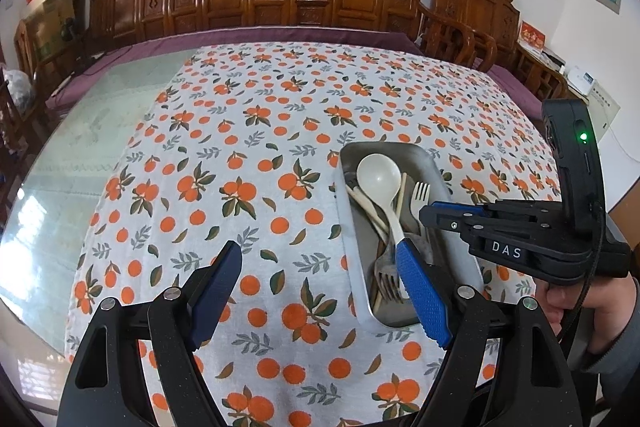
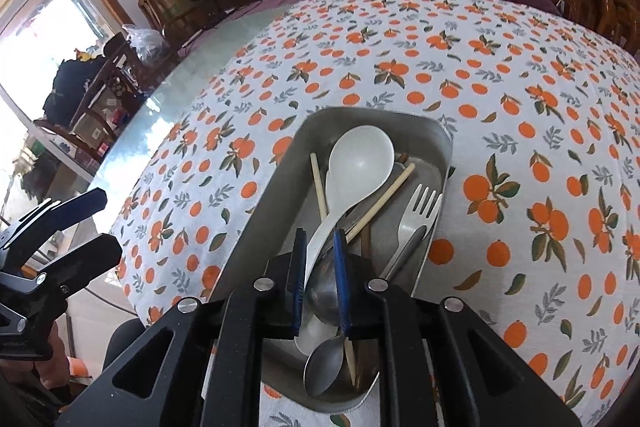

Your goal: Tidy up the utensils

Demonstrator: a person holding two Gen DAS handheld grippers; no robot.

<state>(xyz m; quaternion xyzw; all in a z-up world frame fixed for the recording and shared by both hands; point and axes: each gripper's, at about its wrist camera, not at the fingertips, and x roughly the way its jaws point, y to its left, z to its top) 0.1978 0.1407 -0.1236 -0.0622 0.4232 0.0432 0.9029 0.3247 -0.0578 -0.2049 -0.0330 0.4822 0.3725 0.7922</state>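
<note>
Gripping the white plastic spoon (image 2: 352, 171) handle inside the rectangular metal tray (image 2: 440, 147), right tongs (image 2: 320, 279) pinch it; left tongs (image 1: 316, 291) spread above the counter (image 1: 240, 155)

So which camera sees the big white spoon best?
The right wrist view. There the white spoon shows bowl and handle, lying in the metal tray, with the right gripper closed around its handle. The left wrist view also shows the spoon, but smaller, and a blue finger pad covers the handle's end.
</note>
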